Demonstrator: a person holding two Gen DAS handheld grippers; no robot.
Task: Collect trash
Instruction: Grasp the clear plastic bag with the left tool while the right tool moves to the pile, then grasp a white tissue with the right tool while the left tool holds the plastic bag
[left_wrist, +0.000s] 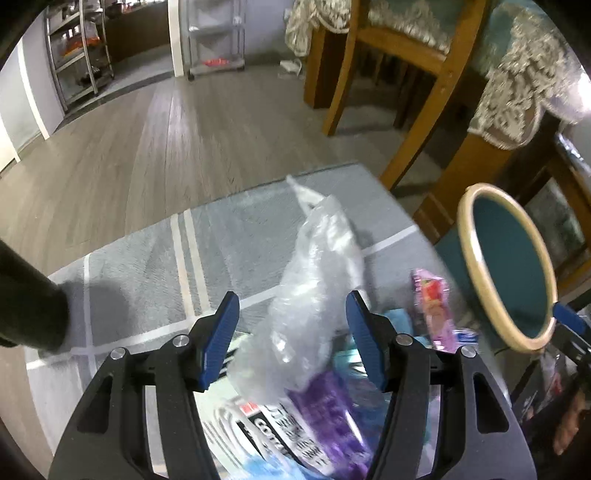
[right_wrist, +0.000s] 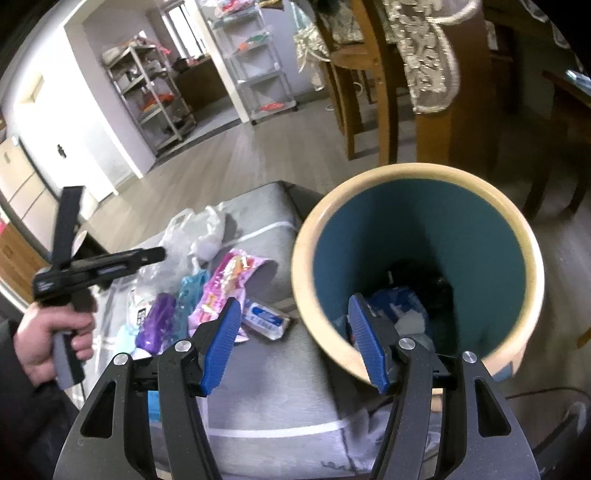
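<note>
A person's left claw (left_wrist: 291, 332) hangs with its blue pads spread apart over a heap of litter on a grey, white-striped rug (left_wrist: 140, 258), the clear plastic bag (left_wrist: 314, 280) rising between the pads but, as far as the blurred left wrist view shows, not yet pressed by either. Beneath and right of the bag lie a purple packet (left_wrist: 325, 417), a black-and-white printed wrapper (left_wrist: 280, 428) and a pink wrapper (left_wrist: 432, 306). The right claw (right_wrist: 291, 332) also stands open and empty, poised at the near rim of the teal bin (right_wrist: 417, 229) with its cream lip, which sits at the right edge of the rug and already holds some blue-and-white rubbish at the bottom. In the right wrist view a small blue-and-white packet (right_wrist: 266, 319) lies nearest the bin, and the person's hand (right_wrist: 48, 332) grips the left tool's handle at far left.

The step in hand appears to be picking the bag off the heap. To do it well, the left claw should probably sink lower so the pads close on the bag's bunched middle rather than its thin far tail, and squeeze firmly, since slick film is likely to slip. Lifting straight up before swinging right towards the bin should keep the loose wrappers underneath from being dragged along.
</note>
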